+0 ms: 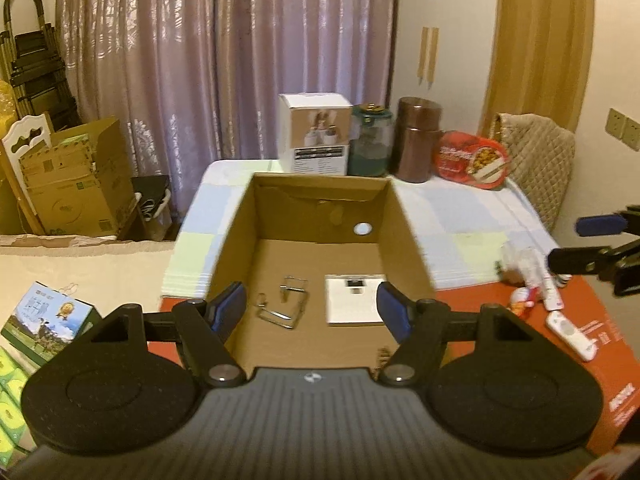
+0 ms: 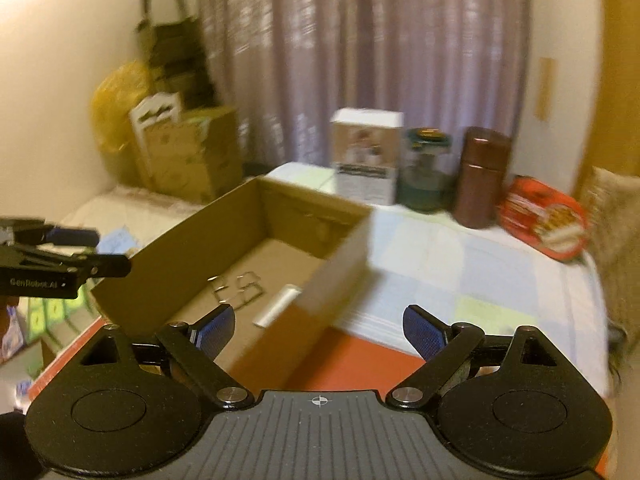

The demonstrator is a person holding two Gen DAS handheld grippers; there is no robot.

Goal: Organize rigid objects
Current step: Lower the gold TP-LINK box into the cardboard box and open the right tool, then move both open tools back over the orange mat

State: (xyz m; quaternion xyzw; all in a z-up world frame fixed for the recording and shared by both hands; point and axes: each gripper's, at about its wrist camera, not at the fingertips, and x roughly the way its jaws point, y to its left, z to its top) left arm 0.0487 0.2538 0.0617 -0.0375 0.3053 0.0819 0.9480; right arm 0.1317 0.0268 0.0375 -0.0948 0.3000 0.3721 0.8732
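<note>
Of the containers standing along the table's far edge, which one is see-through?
The green-lidded glass jar, standing between the white carton and the copper-brown canister. Its contents show through the wall; the carton and canister are opaque.

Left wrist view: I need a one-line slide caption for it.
Open left gripper above a cardboard box holding metal clips and a white case.

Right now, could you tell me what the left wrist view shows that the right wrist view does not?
Left wrist only: a white remote and small toys on the red surface right of the cardboard box. Right wrist only: a yellow bag by the far wall. Both: the box holding metal clips and a flat white item, plus the copper canister.
</note>
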